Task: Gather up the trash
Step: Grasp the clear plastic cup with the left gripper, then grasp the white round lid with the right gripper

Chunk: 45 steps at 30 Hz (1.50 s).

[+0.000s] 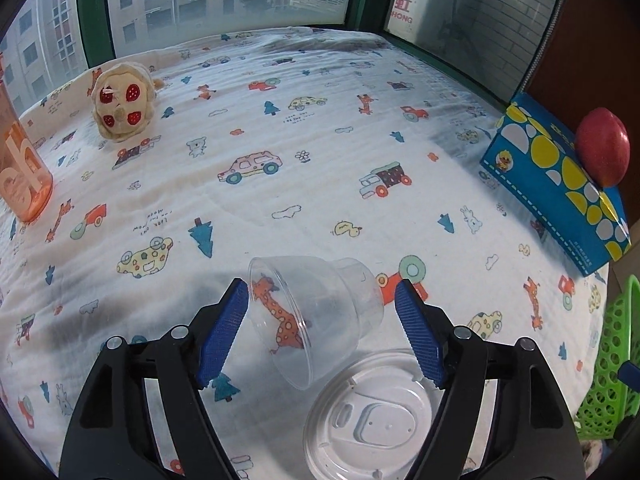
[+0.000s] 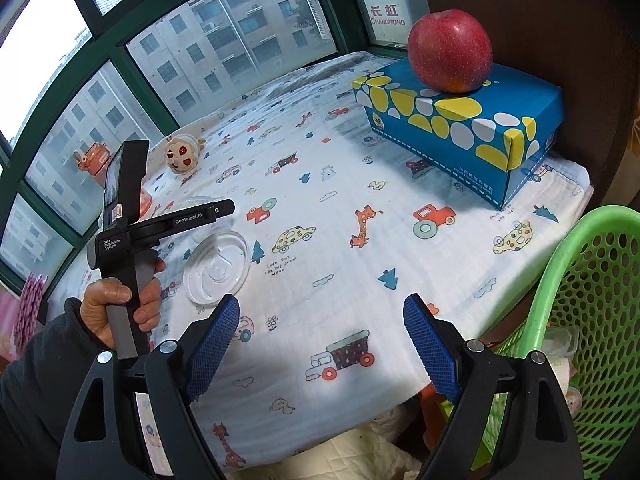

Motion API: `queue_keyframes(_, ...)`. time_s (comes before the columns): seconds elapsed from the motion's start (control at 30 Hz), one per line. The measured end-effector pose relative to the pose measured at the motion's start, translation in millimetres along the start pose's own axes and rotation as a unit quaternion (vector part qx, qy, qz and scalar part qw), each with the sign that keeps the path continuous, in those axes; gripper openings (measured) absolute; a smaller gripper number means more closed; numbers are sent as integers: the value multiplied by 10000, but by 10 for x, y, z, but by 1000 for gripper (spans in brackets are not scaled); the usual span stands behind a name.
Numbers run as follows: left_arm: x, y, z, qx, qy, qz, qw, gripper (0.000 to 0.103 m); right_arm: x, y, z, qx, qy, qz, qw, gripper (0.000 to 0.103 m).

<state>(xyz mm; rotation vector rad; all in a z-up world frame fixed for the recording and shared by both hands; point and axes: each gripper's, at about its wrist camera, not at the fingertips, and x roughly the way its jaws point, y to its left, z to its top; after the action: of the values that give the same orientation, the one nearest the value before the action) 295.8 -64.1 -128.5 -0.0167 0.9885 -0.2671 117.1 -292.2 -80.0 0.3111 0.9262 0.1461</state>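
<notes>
A clear plastic cup [image 1: 320, 312] lies on its side on the printed cloth, between the blue pads of my open left gripper [image 1: 322, 328]; the pads do not touch it. A white plastic lid [image 1: 372, 420] lies flat just in front of the cup, under the right finger; it also shows in the right wrist view [image 2: 218, 268]. My right gripper [image 2: 322, 344] is open and empty over the cloth's near edge. A green mesh basket [image 2: 592, 320] stands at the right, off the cloth, with some items inside. The left gripper's body [image 2: 132, 224] shows at the left, held by a hand.
A blue tissue box [image 2: 460, 128] with a red apple [image 2: 450, 50] on top sits at the right rear. A plush toy [image 1: 120, 100] and an orange bottle [image 1: 22, 168] stand at the left rear. Windows bound the far side.
</notes>
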Motion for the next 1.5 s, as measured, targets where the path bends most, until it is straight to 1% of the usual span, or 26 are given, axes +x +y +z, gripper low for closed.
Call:
queue_keyframes(0.17,78,20,-3,67,23,-57,10000,74,63,38,3,-31,61,25,10000,81)
queue_keyframes(0.23,103,34,-1,58,23,-105,9999,68,78,64,3,-57,80,25,9999,81)
queue_keyframes(0.3,108,42,0,60,-6,-156,9999,65,88,81,2,-68,98,28,9999,81)
queue_keyframes(0.47,63,54,-20,87,-93,-206,9997,65,128,138,11,-130,127,35,9998,81)
queue_keyframes(0.57,-33,98,-37,67,-155,-187,9997,64,133,199,8,-211,125,52,9997,81)
queue_keyframes(0.7,-226,226,-53,-102,-251,-184,9995,64,193,301,9,-312,156,118,9993,81)
queue_keyframes(0.93,-632,534,-141,-365,-426,-76,9984,64,403,617,3,-641,305,343,9969,81)
queue_keyframes(1.1,-848,756,-250,-507,-481,44,9975,64,629,889,10,-951,431,444,9935,87)
queue_keyframes(1.13,-875,787,-272,-528,-489,55,9974,64,681,940,11,-1030,460,435,9927,88)
queue_keyframes(1.23,-953,871,-340,-581,-499,78,9970,64,840,1071,2,-1193,582,456,9901,89)
queue_keyframes(1.5,-1087,1046,-465,-703,-547,84,9960,64,1203,1264,24,-1522,728,236,9854,91)
